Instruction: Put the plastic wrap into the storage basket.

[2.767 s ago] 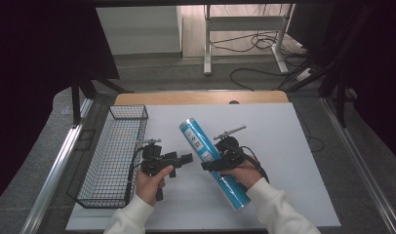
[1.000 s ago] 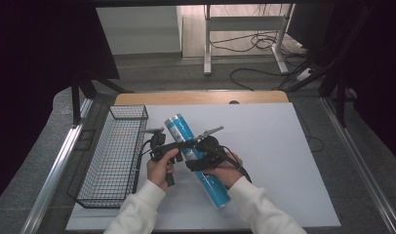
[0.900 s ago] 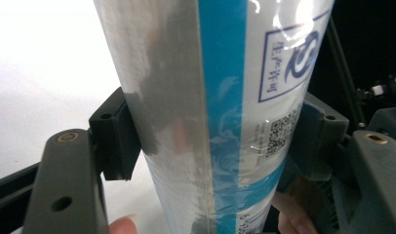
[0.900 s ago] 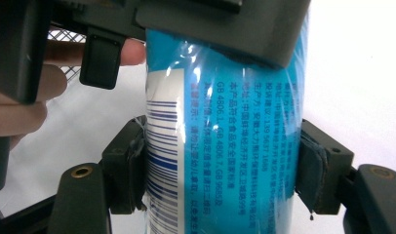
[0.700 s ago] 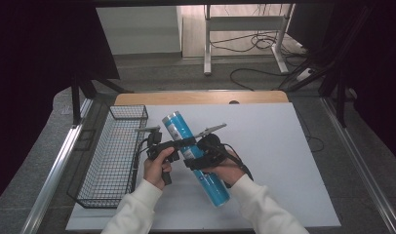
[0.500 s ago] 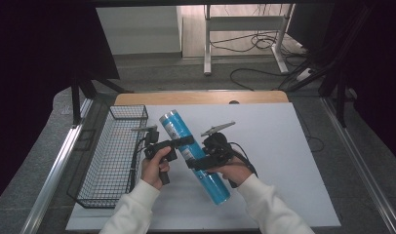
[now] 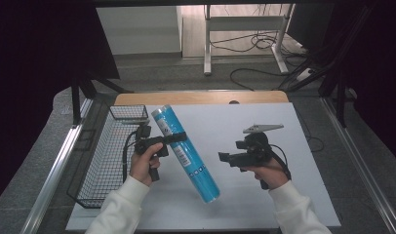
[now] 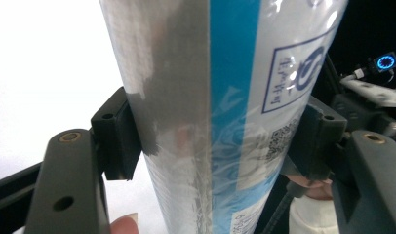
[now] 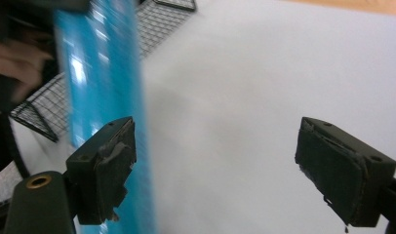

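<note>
1. The left gripper (image 7: 180, 138) is clenched on the blue tube (image 7: 186, 153), biting it in its upper half. In the left gripper view both pads (image 8: 119, 132) press its wrapper.
2. The tube slants over the white mat (image 7: 284, 146): top end far and left, beside the basket (image 7: 96, 168); bottom end near, close to the mat or resting on it.
3. The right gripper (image 7: 223, 158) has just been opening and now stands released, nothing between its jaws, to the right of the tube and apart from it.
4. The step looks like a one-handed carry to the basket. The grip sits off the tube's middle, so the low end may swing; I would keep the wrist firm and lift before moving left.
5. Clear the basket's right wall (image 7: 137, 127) with the low end first.
6. Lay the tube along the basket's length, then let go only once it rests on the wire.
7. Keep the right gripper well out of the tube's path.
</note>
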Tool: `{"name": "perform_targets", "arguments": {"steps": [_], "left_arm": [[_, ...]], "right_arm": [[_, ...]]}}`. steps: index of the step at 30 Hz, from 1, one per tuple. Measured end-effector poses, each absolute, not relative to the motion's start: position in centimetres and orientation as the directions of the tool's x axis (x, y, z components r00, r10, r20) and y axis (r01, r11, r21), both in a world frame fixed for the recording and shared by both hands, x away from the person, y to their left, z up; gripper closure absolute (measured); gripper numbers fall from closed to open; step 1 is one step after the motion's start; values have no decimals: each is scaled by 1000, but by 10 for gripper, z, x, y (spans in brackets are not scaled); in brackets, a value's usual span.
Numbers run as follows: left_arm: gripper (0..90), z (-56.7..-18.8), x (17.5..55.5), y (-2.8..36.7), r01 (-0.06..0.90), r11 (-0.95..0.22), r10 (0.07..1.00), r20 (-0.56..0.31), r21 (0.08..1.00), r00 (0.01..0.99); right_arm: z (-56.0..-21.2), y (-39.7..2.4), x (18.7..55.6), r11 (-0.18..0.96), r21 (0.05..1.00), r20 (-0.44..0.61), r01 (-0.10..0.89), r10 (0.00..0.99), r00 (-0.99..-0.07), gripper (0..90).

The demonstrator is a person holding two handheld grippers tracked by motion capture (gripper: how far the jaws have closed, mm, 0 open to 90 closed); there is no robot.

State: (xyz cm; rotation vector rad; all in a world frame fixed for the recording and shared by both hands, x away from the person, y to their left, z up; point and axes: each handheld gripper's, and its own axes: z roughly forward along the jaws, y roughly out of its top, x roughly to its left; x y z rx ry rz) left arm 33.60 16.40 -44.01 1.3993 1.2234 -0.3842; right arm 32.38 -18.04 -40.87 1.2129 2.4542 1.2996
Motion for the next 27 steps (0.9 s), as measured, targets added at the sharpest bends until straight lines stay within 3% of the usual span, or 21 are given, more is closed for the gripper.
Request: {"name": "perform_targets", "arguments": {"steps": [11,27], "left_arm": [[320,-421,331,181,805,196,489,-768,560,415],[320,-405,330,207,799,165,540,-731,578,417]], "right_arm": [[-442,-206,321,296,709,246,640,747,-618,158],[-453,-226,318,278,704,227,653,783,-579,164]]}}
